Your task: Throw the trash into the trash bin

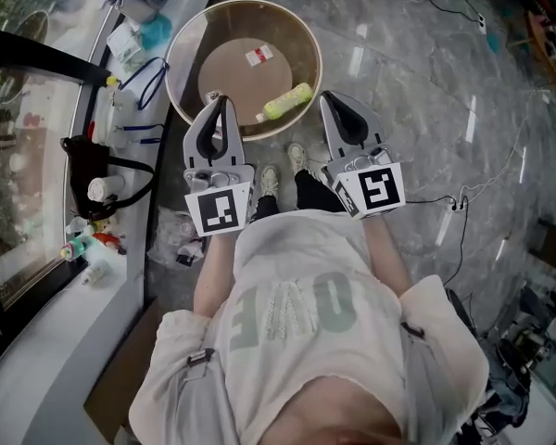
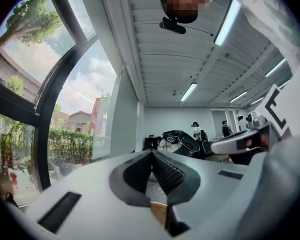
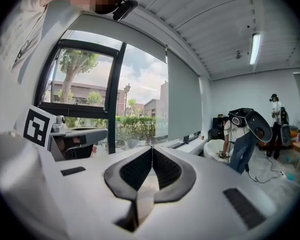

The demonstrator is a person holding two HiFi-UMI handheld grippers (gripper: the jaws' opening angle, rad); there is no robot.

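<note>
Green bottle [image 1: 287,101] flat in trash bin [image 1: 190,26], axis lower-left to upper-right, left tongs [image 1: 222,99] and right tongs [image 1: 327,96] closed, empty

A black bag [image 1: 82,156] sits on the white ledge [image 1: 42,360] at nine o'clock; a cable [image 1: 460,204] lies at three o'clock

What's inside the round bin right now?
In the bin lie a yellow-green bottle by the near wall and a small white-and-red scrap on the bottom. The left gripper covers part of the near side; anything there is hidden.
</note>
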